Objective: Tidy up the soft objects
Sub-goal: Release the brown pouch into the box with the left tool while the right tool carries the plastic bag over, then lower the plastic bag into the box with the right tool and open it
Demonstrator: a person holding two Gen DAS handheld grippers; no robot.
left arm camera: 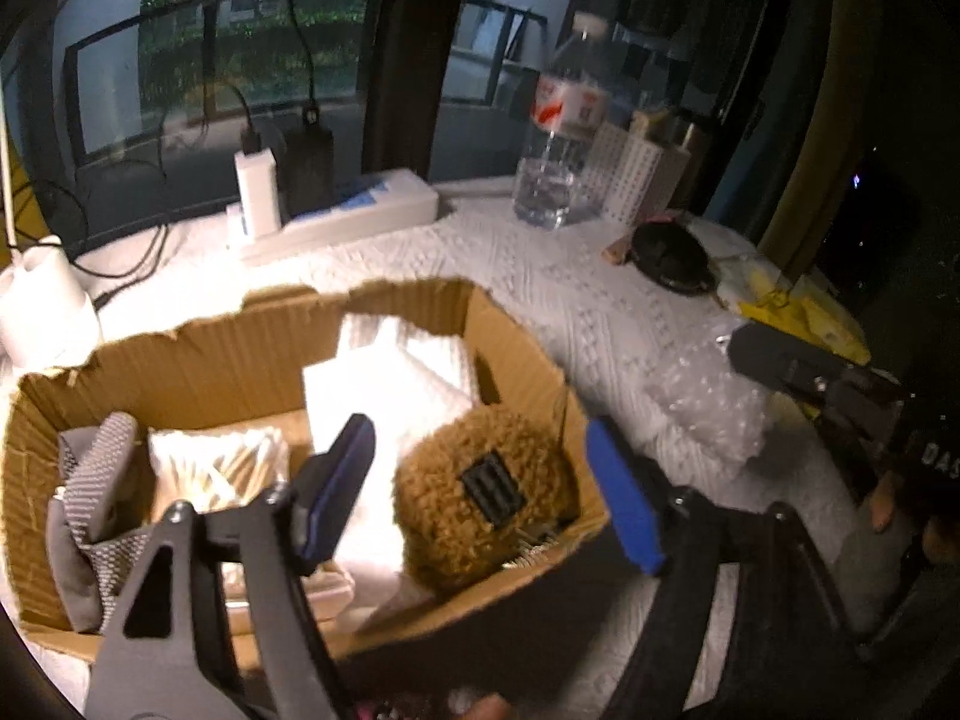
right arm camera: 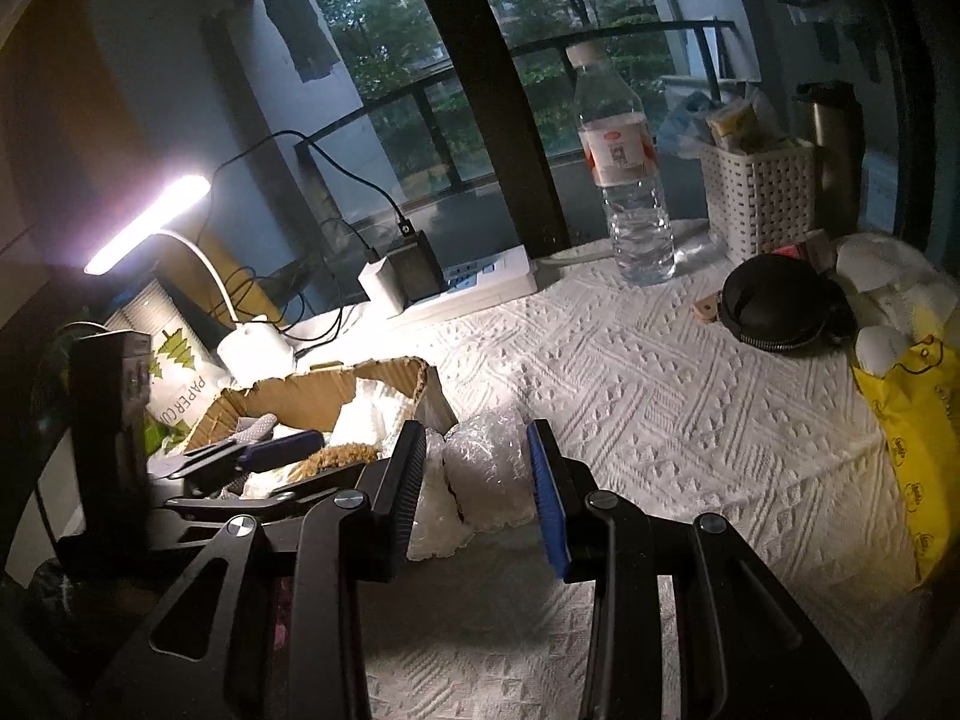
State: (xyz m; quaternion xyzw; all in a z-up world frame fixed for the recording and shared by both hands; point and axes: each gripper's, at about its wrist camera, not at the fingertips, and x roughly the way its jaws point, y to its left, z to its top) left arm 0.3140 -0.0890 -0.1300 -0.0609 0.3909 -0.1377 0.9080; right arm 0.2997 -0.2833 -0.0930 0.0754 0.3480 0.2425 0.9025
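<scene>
Since the brown fuzzy plush (left arm camera: 480, 492) already sits in the cardboard box (left arm camera: 180, 354), against its near right corner, the left gripper (left arm camera: 480, 495) should lift straight up and clear the box wall without dragging the plush back out. Its jaws stand wide, pads apart from the plush on both sides, holding nothing. In the right wrist view, the right gripper (right arm camera: 480, 495) has its jaws partly open around the clear bubble wrap (right arm camera: 486, 474) on the white textured cloth (right arm camera: 690, 420), just beside the box; whether the pads press it I cannot tell.
</scene>
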